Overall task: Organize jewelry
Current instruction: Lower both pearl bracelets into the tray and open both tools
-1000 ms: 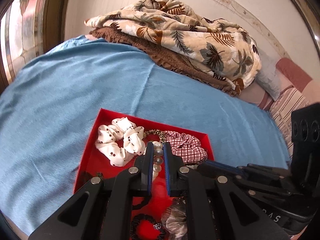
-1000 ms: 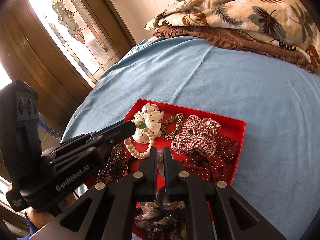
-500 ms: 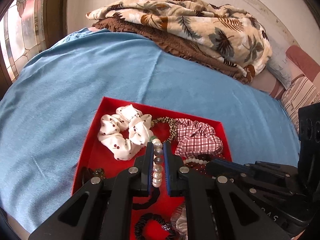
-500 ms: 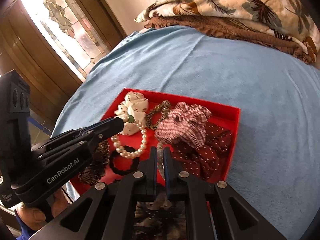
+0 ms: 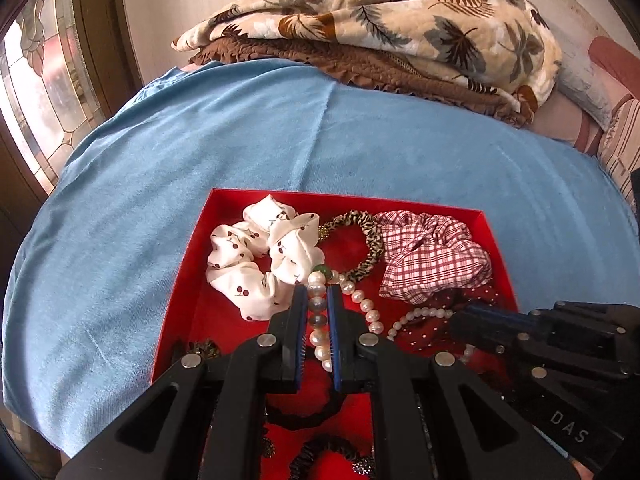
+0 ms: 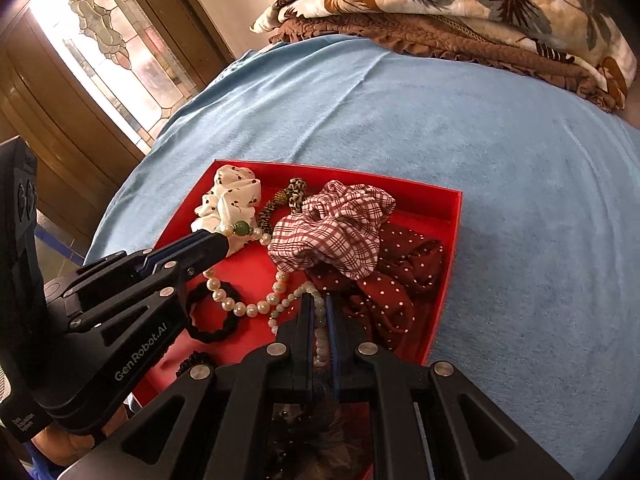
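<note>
Both jaws are clamped on the pearl necklace (image 5: 318,322): left gripper (image 5: 317,292) pinches one stretch near the green bead (image 6: 241,229), right gripper (image 6: 317,300) pinches another stretch, strand sagging in a loop between them over the red tray (image 6: 452,240). Under and around the necklace in the tray: white cherry-print scrunchie (image 5: 256,264), leopard hair tie (image 5: 370,240), red checked scrunchie (image 5: 432,256), dark red dotted scrunchie (image 6: 400,276), black hair tie (image 6: 212,320). Tray sits on a blue sheet (image 5: 200,160); folded leaf-print blanket (image 5: 400,20) lies well behind.
</note>
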The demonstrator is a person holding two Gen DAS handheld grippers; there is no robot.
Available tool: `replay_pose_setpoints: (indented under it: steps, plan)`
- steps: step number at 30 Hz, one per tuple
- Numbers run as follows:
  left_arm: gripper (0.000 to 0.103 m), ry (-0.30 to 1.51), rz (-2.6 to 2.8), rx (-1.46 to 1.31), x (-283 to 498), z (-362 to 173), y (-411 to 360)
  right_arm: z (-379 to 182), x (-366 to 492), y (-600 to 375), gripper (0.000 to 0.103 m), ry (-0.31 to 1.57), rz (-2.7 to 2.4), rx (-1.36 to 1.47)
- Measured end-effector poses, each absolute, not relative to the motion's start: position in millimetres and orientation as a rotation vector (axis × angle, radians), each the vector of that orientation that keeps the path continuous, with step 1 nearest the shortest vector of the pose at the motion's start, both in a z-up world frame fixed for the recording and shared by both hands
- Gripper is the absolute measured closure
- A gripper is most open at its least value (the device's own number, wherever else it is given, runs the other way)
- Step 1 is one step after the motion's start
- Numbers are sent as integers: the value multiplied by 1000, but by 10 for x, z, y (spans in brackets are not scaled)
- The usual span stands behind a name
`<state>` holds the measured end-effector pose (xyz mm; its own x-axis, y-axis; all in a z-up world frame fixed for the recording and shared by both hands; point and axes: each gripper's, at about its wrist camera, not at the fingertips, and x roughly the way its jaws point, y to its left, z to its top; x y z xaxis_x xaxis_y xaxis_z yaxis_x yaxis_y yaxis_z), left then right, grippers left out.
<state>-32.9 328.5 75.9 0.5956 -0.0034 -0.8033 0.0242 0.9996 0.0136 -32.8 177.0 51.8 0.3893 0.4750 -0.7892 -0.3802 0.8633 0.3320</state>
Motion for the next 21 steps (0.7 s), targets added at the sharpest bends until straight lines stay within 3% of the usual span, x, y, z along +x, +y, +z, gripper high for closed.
replay_pose_setpoints:
  steps: [21]
  plan:
    - [93, 948, -5, 31, -298, 718, 3265, 449, -328, 1746, 95, 1040, 531, 91]
